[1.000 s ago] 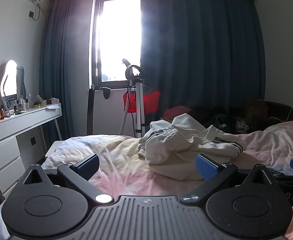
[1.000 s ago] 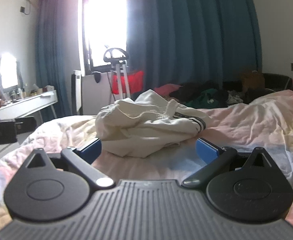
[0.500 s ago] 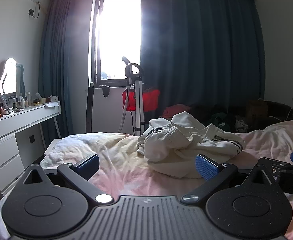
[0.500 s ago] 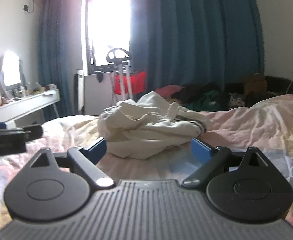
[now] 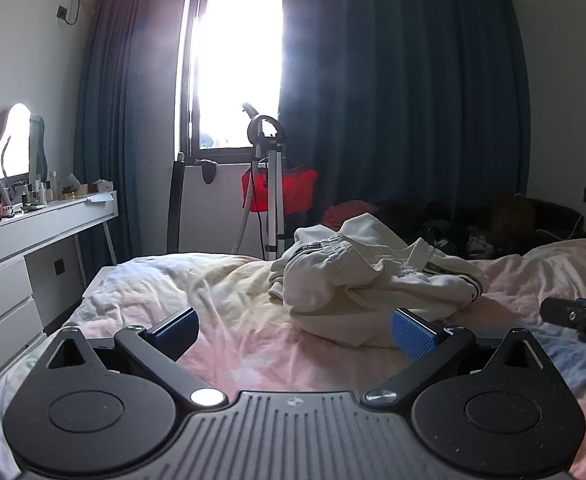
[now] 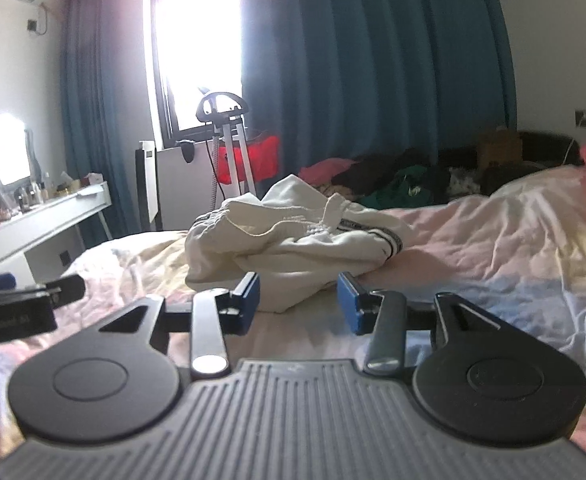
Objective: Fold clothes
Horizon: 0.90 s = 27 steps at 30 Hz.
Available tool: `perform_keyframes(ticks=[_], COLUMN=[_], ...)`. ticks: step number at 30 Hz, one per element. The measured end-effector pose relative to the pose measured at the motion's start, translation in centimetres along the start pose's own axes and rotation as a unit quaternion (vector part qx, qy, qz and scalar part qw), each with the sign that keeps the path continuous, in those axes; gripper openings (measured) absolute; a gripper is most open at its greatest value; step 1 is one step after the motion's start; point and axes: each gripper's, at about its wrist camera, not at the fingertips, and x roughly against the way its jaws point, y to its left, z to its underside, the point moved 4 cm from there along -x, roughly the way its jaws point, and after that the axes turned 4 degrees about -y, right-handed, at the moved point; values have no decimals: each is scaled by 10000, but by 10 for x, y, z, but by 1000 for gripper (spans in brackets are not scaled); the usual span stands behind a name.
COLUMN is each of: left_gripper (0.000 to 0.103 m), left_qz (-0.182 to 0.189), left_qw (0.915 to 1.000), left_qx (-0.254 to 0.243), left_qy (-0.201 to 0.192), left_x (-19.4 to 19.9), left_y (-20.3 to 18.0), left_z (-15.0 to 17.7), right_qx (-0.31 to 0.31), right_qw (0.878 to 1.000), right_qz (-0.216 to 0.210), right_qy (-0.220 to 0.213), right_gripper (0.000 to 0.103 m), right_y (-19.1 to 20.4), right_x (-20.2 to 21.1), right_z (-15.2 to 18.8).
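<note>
A crumpled cream-white garment [image 5: 369,276] with dark striped trim lies in a heap on the bed; it also shows in the right wrist view [image 6: 293,236]. My left gripper [image 5: 295,332] is wide open and empty, low over the sheet just short of the garment's near edge. My right gripper [image 6: 297,304] is partly open and empty, its blue pads either side of the garment's near hem. The right gripper's tip [image 5: 577,316] shows at the right of the left wrist view. The left gripper [image 6: 21,304] shows at the left of the right wrist view.
The bed has a rumpled pink and pale yellow sheet [image 5: 197,292]. A white dressing table [image 5: 41,232] with a lit mirror stands on the left. A garment steamer stand [image 5: 271,184] is by the window. A pile of dark clothes [image 6: 409,184] lies behind the bed.
My right gripper's jaws have narrowed and it has moved forward to the garment's near hem. My left gripper has held nearly still, wide open.
</note>
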Motion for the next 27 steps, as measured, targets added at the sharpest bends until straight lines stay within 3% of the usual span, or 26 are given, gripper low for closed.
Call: perform_keyframes(ticks=[8, 16, 17, 20, 21, 27], left_gripper=[103, 103, 103, 103, 103, 97], left_qz=[6, 103, 129, 197, 190, 14], left_qw=[9998, 9976, 9973, 9966, 9966, 9950], left_qx=[-76, -259, -248, -224, -227, -260], left_qy=[185, 640, 678, 770, 770, 968], left_x=[-30, -136, -152, -202, -218, -308], left_y=[-8, -31, -35, -47, -51, -71], left_z=[4, -6, -10, -21, -25, -34], right_qx=[-42, -383, -440, -534, -555, -679], right_qw=[10000, 9991, 9988, 9980, 9977, 9955], right_qz=[-28, 44, 54, 70, 68, 55], right_qy=[-31, 190, 229, 335, 382, 661], right_gripper=[41, 44, 48, 81, 84, 83], right_y=[-6, -31, -35, -43, -45, -55], right_x=[6, -9, -12, -23, -29, -64], right_z=[-9, -3, -2, 3, 6, 24])
